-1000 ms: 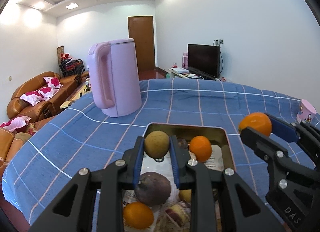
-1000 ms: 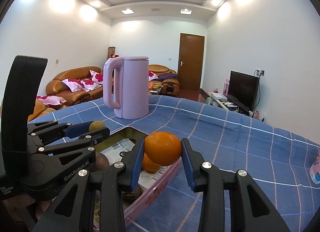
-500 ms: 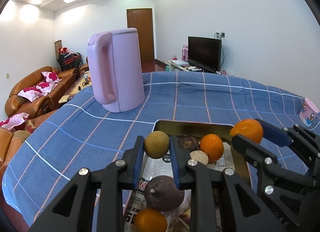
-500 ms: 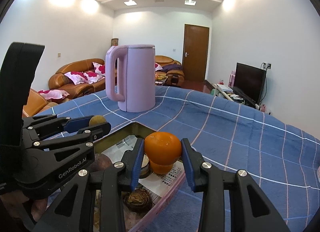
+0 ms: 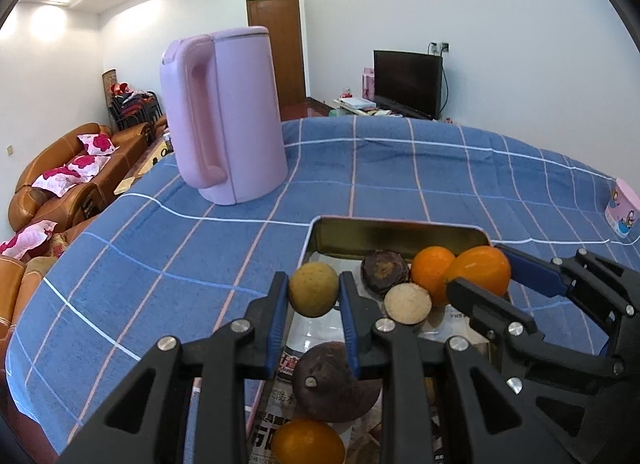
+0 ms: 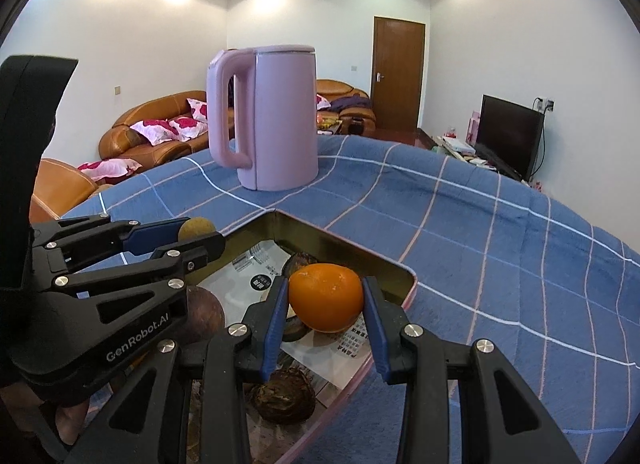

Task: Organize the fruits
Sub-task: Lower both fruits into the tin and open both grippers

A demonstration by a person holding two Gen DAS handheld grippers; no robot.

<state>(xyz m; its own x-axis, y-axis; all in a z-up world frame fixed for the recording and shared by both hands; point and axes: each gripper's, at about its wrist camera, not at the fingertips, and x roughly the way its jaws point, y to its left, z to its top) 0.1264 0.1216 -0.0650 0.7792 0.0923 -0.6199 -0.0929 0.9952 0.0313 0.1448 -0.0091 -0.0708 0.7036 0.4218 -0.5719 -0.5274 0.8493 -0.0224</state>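
Two handheld grippers hang over a gold-walled metal tray (image 5: 400,236) of fruit on a desk draped in a blue checked cloth (image 5: 200,256). At lower centre of the left wrist view, the left gripper (image 5: 314,296) is clamped on a small yellow-brown round fruit (image 5: 313,294), held above the tray's near-left corner. At the lower right of that frame, the right gripper (image 5: 480,274) pinches an orange (image 5: 480,270); in its own view the right gripper (image 6: 326,298) holds that fruit at lower centre, just inside the tray's far corner.

Lying in the tray on printed paper lining (image 6: 256,276) are a second orange (image 5: 430,270), a dark wrinkled fruit (image 5: 385,272) against the far wall, a pale beige round fruit (image 5: 408,304), a large brown-purple fruit (image 5: 332,384) and another orange fruit (image 5: 308,442) at the frame's bottom edge.

A pink electric kettle (image 5: 228,115) stands upright on the cloth at upper left, well apart from the tray. A small pink cup (image 5: 622,209) sits at the far right edge.
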